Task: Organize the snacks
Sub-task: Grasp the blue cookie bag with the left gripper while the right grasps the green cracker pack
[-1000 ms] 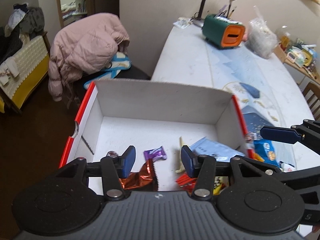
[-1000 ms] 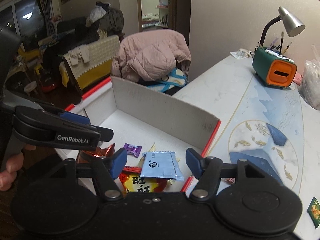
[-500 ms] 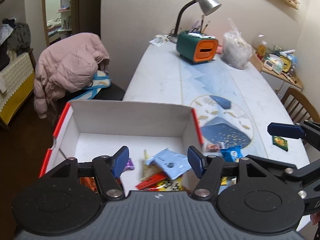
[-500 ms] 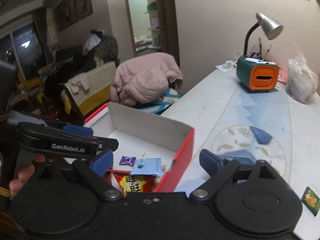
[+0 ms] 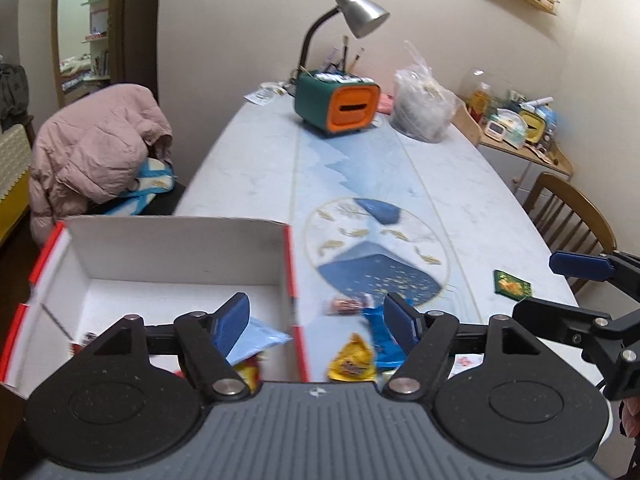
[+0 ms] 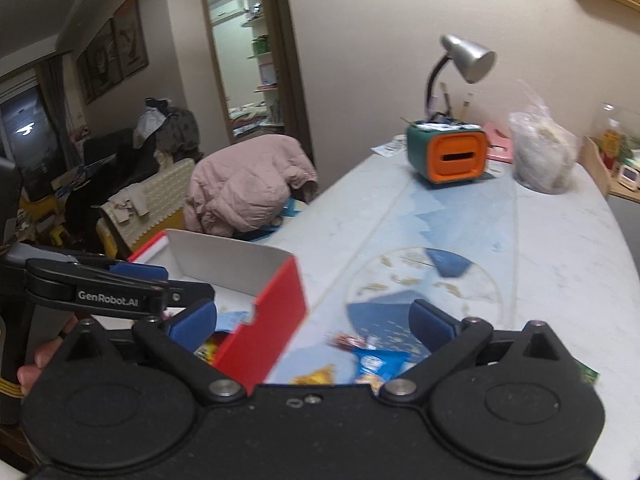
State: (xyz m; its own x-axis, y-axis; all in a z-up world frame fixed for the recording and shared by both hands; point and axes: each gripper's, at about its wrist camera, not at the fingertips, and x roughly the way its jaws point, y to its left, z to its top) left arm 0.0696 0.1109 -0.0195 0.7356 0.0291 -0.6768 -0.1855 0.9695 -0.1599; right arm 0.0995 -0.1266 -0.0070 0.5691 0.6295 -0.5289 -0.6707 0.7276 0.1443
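Note:
A red and white cardboard box stands at the table's near left corner; it also shows in the right wrist view. Inside it lie a light blue packet and other wrappers. On the table to its right lie a yellow snack, a blue packet and a small red candy; the blue packet and candy show in the right wrist view too. A green packet lies further right. My left gripper is open and empty above the box's right wall. My right gripper is open and empty above the loose snacks.
A green and orange pen holder, a desk lamp and a clear plastic bag stand at the table's far end. A chair with a pink jacket is to the left, a wooden chair to the right.
Both grippers have swung to the right, away from over the box and toward the loose snacks on the table. Both stay open and empty.

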